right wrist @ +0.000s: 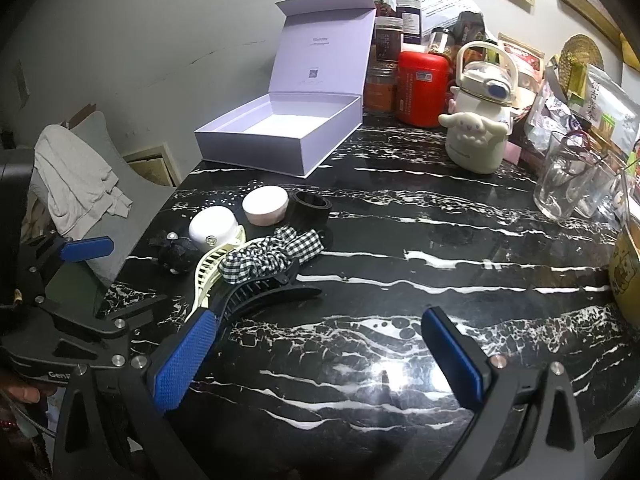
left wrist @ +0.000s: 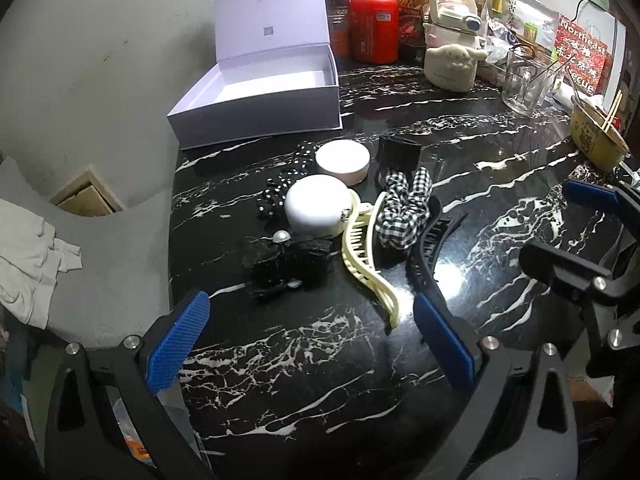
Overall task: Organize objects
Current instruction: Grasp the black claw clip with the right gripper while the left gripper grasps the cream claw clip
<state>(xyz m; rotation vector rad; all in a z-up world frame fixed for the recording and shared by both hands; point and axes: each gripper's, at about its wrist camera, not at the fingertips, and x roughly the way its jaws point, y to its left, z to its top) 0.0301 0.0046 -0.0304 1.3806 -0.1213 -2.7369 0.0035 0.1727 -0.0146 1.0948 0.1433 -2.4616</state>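
Two hair claws (right wrist: pixel 256 292) lie before the open box (right wrist: pixel 280 136).

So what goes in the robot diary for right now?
left tool: open, empty | right tool: open, empty | white box: open | hair clips: on table

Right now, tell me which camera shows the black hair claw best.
The right wrist view: the black hair claw lies whole, teeth visible. In the left wrist view, the claw appears narrower, partly behind a blue pad.
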